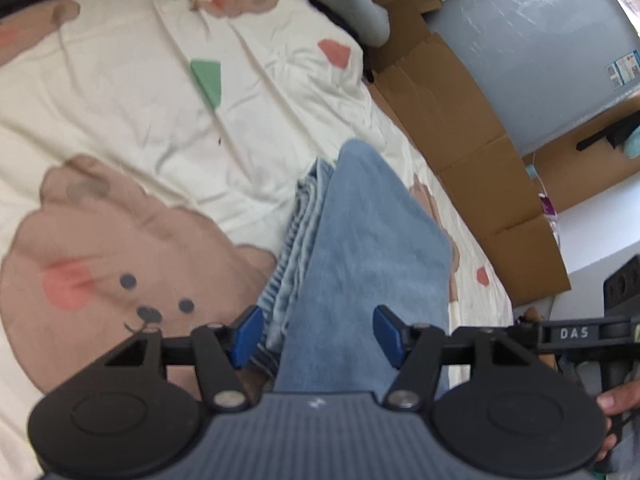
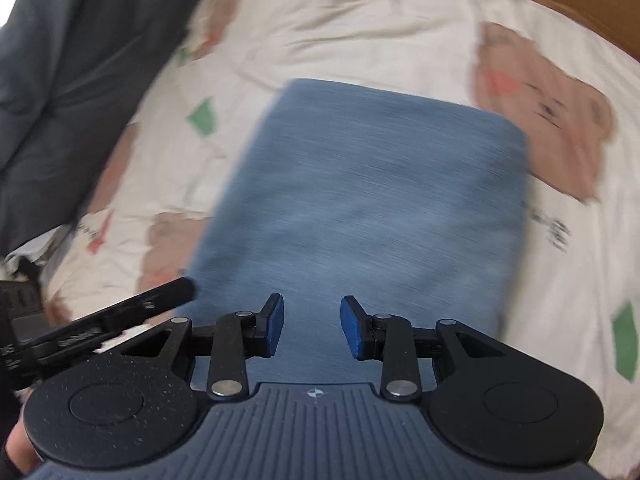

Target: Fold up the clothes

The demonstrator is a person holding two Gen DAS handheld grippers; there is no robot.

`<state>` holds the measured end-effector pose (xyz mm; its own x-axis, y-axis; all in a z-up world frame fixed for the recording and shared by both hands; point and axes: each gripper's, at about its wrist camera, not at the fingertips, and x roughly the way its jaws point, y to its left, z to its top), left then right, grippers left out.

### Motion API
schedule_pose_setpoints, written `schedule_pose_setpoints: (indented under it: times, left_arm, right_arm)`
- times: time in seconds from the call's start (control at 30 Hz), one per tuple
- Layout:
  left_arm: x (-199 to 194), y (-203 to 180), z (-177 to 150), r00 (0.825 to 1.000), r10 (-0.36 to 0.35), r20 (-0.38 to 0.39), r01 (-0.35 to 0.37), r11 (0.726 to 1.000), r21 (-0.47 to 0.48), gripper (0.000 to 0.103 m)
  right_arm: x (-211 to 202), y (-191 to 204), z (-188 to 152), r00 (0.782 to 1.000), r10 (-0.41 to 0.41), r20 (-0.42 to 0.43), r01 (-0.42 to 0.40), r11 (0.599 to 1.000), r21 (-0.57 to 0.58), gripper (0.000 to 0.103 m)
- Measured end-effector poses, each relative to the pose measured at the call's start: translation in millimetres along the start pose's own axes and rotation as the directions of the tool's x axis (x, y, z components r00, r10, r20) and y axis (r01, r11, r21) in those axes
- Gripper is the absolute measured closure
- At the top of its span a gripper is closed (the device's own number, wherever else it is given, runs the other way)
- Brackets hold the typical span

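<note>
A pair of light blue jeans (image 1: 360, 248) lies folded into a thick stack on a cream bedsheet (image 1: 120, 92) printed with bears. My left gripper (image 1: 318, 336) hovers over the near end of the stack, its blue pads wide apart and not pressing the cloth; the layered edge of the folds shows by the left pad. In the blurred right wrist view the folded jeans (image 2: 360, 200) fill the middle. My right gripper (image 2: 313, 327) is open above their near edge with nothing pinched. The other gripper's black body (image 2: 100, 328) sits at the lower left.
Flattened cardboard boxes (image 1: 460, 140) and a pale blue bundle wrapped in plastic (image 1: 540, 40) line the bed's right side. A dark grey blanket (image 2: 60, 80) lies along the far left of the bed. A hand (image 1: 616, 404) grips the right tool's handle.
</note>
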<state>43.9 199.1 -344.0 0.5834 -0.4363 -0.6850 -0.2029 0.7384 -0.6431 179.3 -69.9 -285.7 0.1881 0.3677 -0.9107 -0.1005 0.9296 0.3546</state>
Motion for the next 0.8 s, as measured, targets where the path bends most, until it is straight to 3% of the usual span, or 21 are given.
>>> schedule_pose_setpoints:
  times: [0.4, 0.47, 0.53, 0.6, 0.7, 0.8]
  left_arm:
    - [10.5, 12.1, -28.0, 0.993, -0.046, -0.106, 0.037, 0.996, -0.083, 0.045]
    - [12.7, 12.2, -31.9, 0.992, -0.058, -0.111, 0.048, 0.995, -0.088, 0.054]
    - [12.2, 13.3, -32.7, 0.992, -0.065, -0.108, 0.056, 0.995, -0.088, 0.072]
    - [10.2, 14.1, -31.5, 0.993, -0.063, -0.104, 0.055, 0.996, -0.076, 0.079]
    - [7.1, 15.3, -29.8, 0.994, -0.057, -0.094, 0.051, 0.997, -0.057, 0.081]
    - [8.9, 19.0, -34.0, 0.995, -0.065, -0.078, 0.057, 0.993, -0.1, 0.079]
  right_arm:
    - [2.4, -50.6, -52.5, 0.989, -0.14, 0.046, 0.133, 0.981, 0.142, 0.064]
    - [4.8, -53.7, -60.1, 0.987, -0.155, 0.044, 0.147, 0.978, 0.149, 0.064]
    - [8.7, -56.0, -68.2, 0.986, -0.164, 0.034, 0.156, 0.973, 0.17, 0.064]
    - [12.8, -55.2, -77.5, 0.987, -0.159, 0.023, 0.152, 0.971, 0.186, 0.065]
    - [16.9, -49.8, -89.5, 0.988, -0.155, 0.008, 0.151, 0.974, 0.171, 0.066]
    - [19.1, -46.5, -98.0, 0.988, -0.152, -0.002, 0.151, 0.975, 0.163, 0.066]
